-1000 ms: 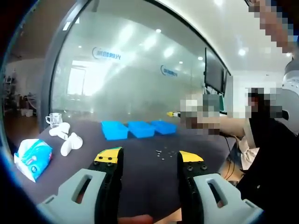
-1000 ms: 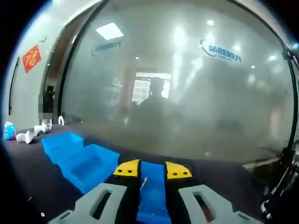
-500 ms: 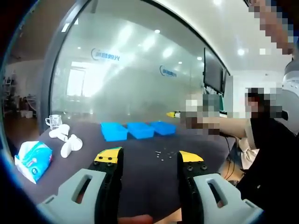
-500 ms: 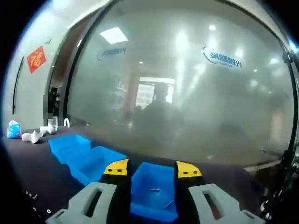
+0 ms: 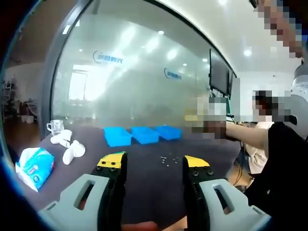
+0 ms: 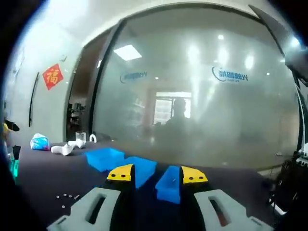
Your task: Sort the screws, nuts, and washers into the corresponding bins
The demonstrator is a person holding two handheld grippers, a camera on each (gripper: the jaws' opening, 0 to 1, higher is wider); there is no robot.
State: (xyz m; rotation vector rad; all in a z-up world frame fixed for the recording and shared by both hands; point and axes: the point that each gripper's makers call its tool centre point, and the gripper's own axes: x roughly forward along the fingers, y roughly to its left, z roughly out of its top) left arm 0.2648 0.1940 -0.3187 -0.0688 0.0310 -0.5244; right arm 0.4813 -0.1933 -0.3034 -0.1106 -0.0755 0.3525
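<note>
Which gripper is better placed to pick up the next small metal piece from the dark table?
Left, probably. The open left gripper points at the scattered small metal pieces just ahead of its jaws. The open right gripper faces the blue plastic bins, with the pieces off to its side.

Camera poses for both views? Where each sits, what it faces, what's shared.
Left gripper view: rides the left gripper, jaws apart and empty, held low over the near edge of the dark table, facing three blue bins, the loose hardware, a tissue pack and frosted glass wall.
Right gripper view: rides the right gripper, jaws apart and empty, facing the bins from closer.
Shared: bins, table, hardware, tissue pack, glass wall.
</note>
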